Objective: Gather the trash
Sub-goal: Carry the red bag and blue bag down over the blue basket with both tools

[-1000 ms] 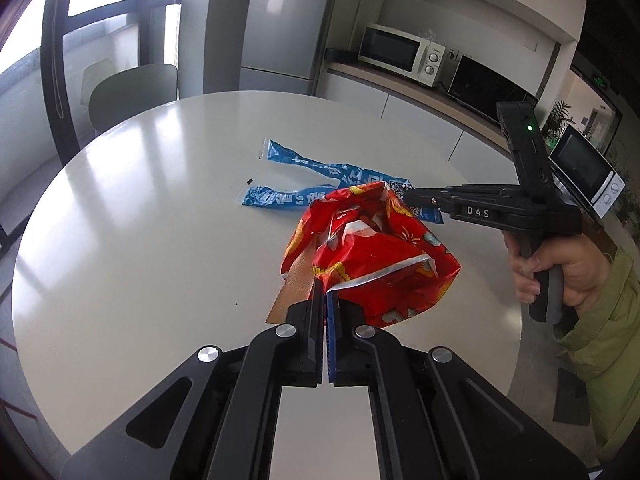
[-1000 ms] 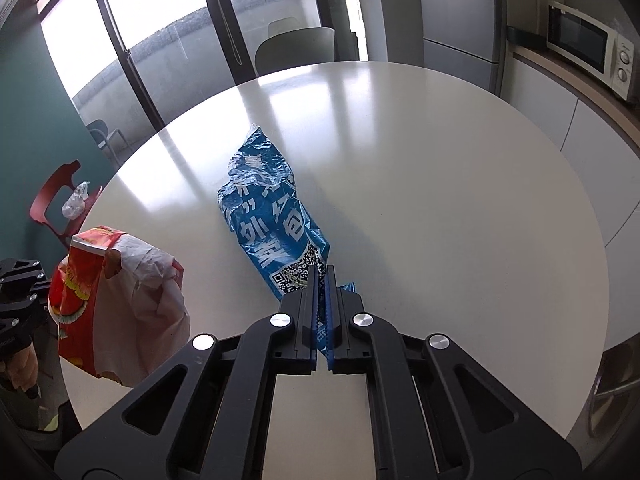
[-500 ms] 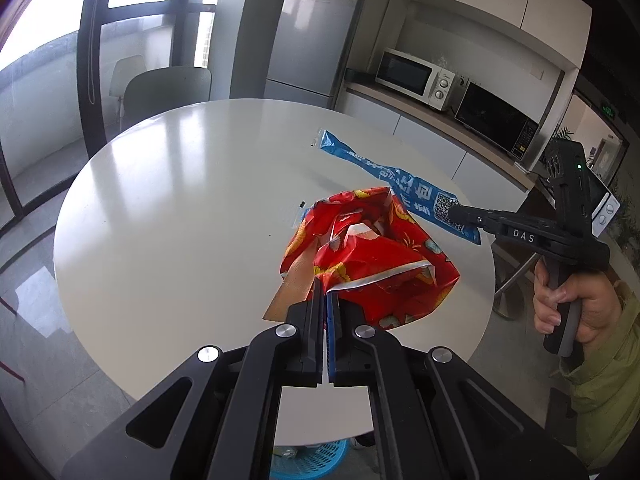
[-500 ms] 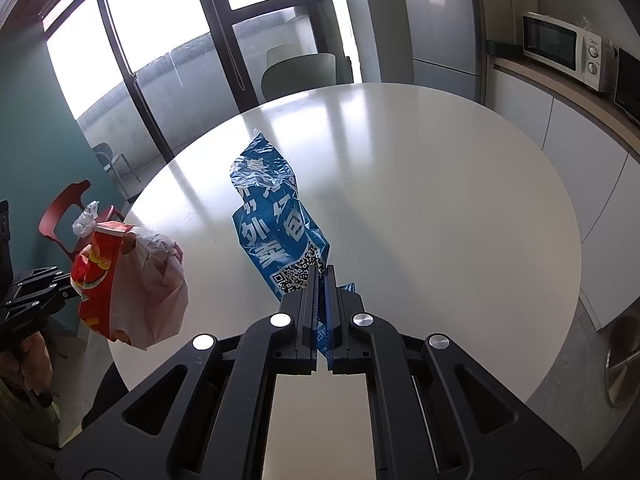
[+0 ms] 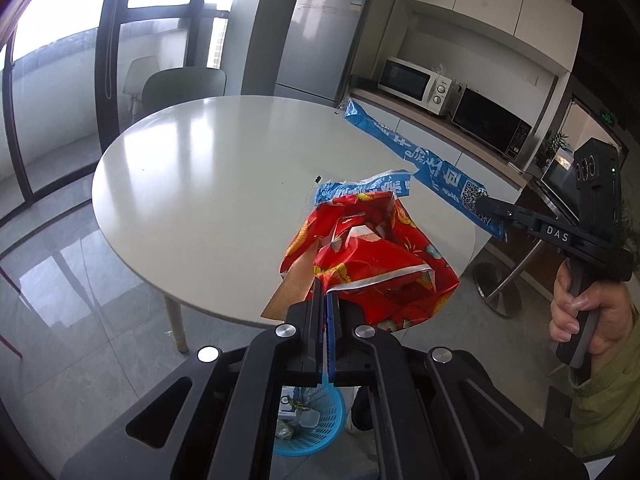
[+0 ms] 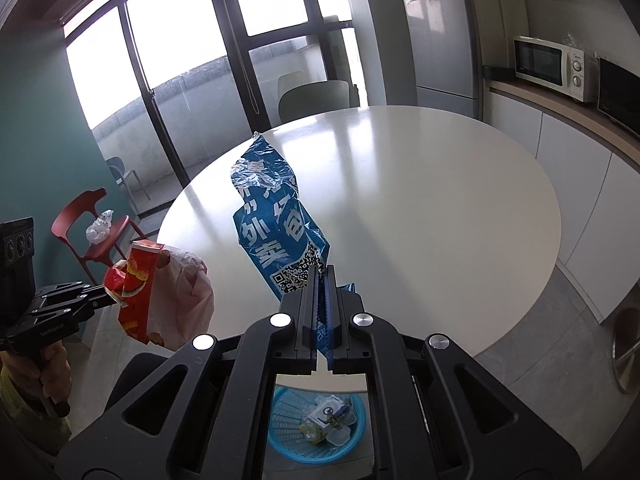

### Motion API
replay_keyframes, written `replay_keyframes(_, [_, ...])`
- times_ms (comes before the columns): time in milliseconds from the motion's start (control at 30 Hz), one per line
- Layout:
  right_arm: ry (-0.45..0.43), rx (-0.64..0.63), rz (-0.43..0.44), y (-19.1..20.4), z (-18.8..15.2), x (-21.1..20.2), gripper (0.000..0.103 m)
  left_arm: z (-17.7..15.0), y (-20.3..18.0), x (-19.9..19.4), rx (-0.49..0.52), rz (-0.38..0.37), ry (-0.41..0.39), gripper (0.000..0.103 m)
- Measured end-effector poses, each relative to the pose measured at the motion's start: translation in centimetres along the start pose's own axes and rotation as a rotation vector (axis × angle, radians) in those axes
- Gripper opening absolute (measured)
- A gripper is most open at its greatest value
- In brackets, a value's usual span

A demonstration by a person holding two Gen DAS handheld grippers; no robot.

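Note:
My left gripper (image 5: 326, 292) is shut on a crumpled red snack bag (image 5: 372, 256) and holds it in the air off the near edge of the round white table (image 5: 208, 184). The bag also shows in the right wrist view (image 6: 148, 292), hanging from the left gripper (image 6: 106, 294). My right gripper (image 6: 321, 274) is shut on a long blue plastic wrapper (image 6: 272, 216), lifted above the table. In the left wrist view the blue wrapper (image 5: 424, 160) hangs from the right gripper (image 5: 482, 204). A blue mesh trash basket (image 6: 316, 424) with several scraps stands on the floor below, also seen under the left gripper (image 5: 308, 420).
A grey chair (image 5: 184, 84) stands behind the table, a red chair (image 6: 92, 224) to the left. A counter with a microwave (image 5: 416, 84) and a fridge (image 5: 324, 40) line the far wall. A small dark speck (image 5: 318, 178) lies on the table.
Both grippers have pulled back and up from the table with their bags. The table now lies farther away, and the blue basket on the floor has come into view below.

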State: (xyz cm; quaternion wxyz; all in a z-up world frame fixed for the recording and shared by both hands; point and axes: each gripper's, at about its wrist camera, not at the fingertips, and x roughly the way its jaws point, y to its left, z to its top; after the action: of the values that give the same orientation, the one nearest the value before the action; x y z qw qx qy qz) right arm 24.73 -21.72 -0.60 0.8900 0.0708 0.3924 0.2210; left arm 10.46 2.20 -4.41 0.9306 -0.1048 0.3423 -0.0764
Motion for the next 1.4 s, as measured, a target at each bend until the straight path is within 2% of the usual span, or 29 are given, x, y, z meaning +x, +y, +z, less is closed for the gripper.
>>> replay_keyframes(267, [-0.02, 0.005, 0.039, 2.4, -3.4, -2.9, 0.002, -3.1, -0.1, -2.1, 0.008, 0.012, 0.011, 0.0])
replay_keyframes(500, [0.005, -0.007, 0.065, 4.0, -6.4, -4.0, 0.002, -5.9, 0.0, -2.2, 0.021, 0.018, 0.068, 0.0])
replay_keyframes(967, [0.173, -0.028, 0.086, 5.8, -13.5, -1.2, 0.002, -11.3, 1.4, 1.7, 0.021, 0.026, 0.232, 0.0])
replay_keyframes(1400, [0.342, 0.008, 0.08, 5.0, -19.6, 3.1, 0.002, -14.5, 3.4, 5.5, -0.018, 0.043, 0.349, 0.0])
